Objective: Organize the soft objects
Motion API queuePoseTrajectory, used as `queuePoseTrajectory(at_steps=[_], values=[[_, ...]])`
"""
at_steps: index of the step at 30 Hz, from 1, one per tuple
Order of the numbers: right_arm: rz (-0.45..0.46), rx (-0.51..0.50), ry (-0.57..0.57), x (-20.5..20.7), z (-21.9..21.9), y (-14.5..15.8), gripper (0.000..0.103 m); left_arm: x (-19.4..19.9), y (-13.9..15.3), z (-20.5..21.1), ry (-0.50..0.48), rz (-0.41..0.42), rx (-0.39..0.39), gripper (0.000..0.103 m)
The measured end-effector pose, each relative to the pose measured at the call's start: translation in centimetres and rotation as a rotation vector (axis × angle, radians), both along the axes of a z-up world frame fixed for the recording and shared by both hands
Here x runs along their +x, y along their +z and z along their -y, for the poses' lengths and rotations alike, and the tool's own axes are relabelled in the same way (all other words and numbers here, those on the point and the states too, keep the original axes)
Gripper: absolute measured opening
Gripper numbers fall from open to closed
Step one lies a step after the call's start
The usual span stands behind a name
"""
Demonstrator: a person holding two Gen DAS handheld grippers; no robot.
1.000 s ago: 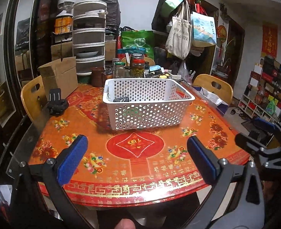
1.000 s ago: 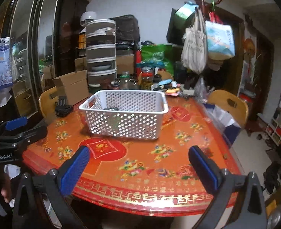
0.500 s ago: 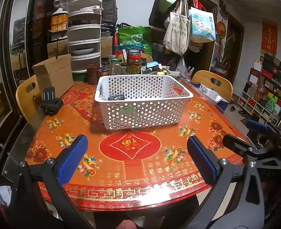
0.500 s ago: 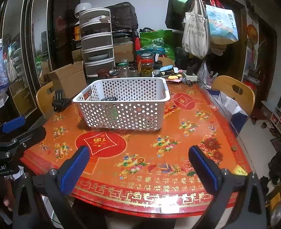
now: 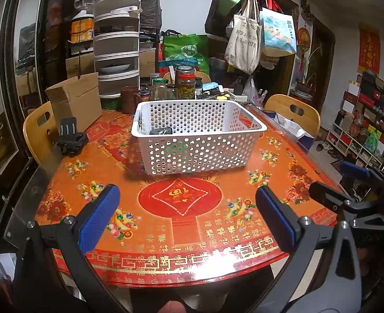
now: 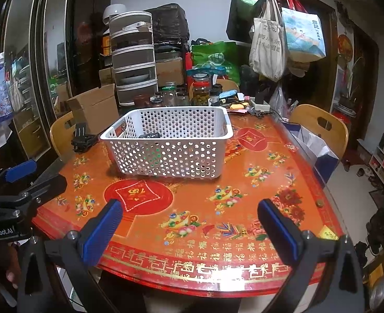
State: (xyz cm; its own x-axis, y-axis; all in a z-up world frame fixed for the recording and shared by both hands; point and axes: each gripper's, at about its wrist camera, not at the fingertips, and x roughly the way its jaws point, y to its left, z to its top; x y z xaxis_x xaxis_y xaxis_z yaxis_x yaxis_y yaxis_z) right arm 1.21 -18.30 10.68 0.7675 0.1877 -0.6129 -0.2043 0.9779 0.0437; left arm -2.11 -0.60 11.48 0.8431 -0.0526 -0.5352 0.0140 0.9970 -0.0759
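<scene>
Red and orange patterned tabletop (image 5: 166,224) fills the near ground, with clutter of jars and boxes along its far side; the left gripper (image 5: 186,214) is held above the near edge with its blue pads (image 5: 98,216) spread wide and nothing between them; the right gripper (image 6: 189,224) is likewise held wide apart and empty over the near edge, its pads (image 6: 278,232) touching nothing. A white perforated basket (image 5: 199,151) is set at the table's middle, its long axis running left to right; a small dark object (image 5: 160,131) is seen low inside at the basket's left end, too obscured for its direction to be told. A black clamp-like item (image 5: 70,140) lies on the table to the far left.
</scene>
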Motion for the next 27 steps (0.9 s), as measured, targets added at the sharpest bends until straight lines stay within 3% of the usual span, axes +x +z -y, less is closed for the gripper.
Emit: queuePoseTrajectory(at_steps=[27], values=[[0.005,-0.005,0.011,-0.31,-0.35,0.03,0.103,-0.1,-0.55,-0.21,0.001,-0.008,-0.005,0.103]])
